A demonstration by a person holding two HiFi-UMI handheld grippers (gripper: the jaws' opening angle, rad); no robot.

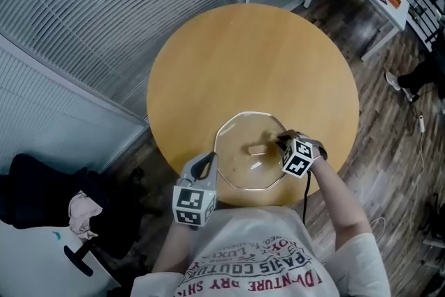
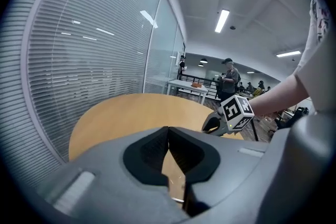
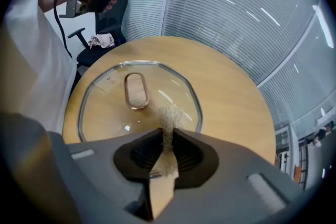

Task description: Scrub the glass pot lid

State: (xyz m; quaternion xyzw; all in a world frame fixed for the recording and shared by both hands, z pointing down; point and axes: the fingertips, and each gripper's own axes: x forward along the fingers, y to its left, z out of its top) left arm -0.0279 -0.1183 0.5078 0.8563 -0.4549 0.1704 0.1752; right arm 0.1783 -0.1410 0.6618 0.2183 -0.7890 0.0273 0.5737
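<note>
Office | glass walls with blinds [image 1: 104, 3] | ceiling strip lights [image 2: 222, 20] | swivel chair [image 1: 42, 198]

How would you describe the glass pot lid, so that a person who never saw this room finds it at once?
Look at the round wooden table beside the slatted blinds. Near its edge closest to the person lies the glass pot lid. It is the only thing lying on the table: transparent, with a many-sided rim and a small oval handle in the middle.
</note>
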